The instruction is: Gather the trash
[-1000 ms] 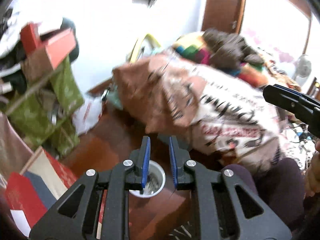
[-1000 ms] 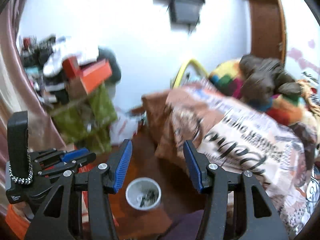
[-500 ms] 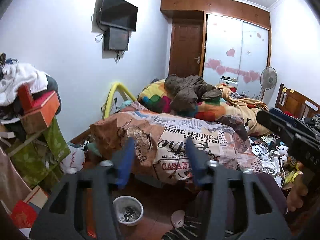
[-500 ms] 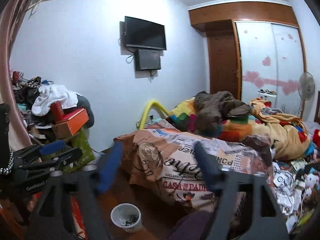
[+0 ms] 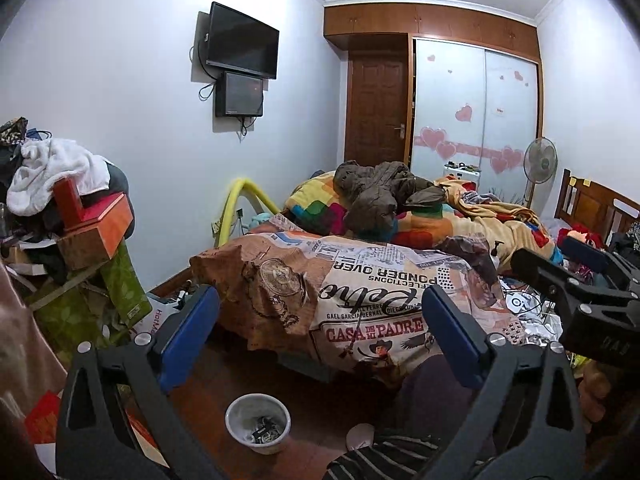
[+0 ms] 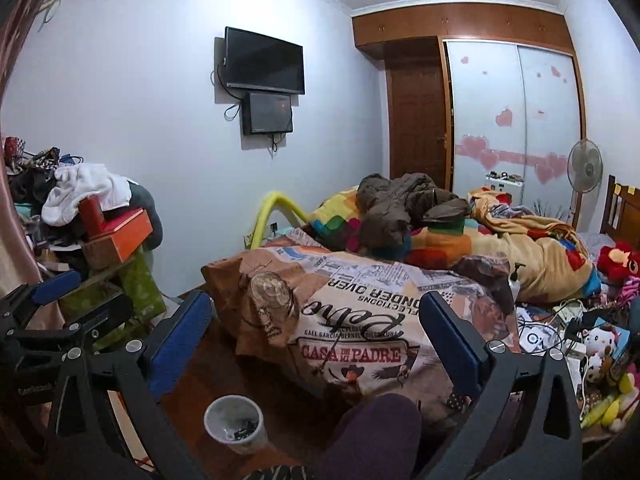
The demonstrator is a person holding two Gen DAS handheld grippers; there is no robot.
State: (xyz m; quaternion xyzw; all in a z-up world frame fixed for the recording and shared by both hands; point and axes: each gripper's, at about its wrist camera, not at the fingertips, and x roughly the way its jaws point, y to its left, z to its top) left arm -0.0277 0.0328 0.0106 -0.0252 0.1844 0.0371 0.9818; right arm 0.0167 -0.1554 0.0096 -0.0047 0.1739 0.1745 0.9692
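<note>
A bed (image 5: 400, 280) fills the middle of the room, covered by a printed blanket (image 5: 360, 300) with a brown jacket (image 5: 380, 192) heaped further back. To the left a pile of clothes and boxes (image 5: 72, 220) leans against the wall. Both tools point slightly down over the bed's near corner. The left gripper (image 5: 320, 340) has just been opening and its blue fingers (image 5: 188, 332) stand wide with nothing between them. The right gripper (image 6: 316, 344) has likewise just spread wide and is empty. A small white bin (image 5: 258, 428), holding some dark scraps, stands on the wooden floor (image 5: 320, 412) below the grippers, beside the bed.
</note>
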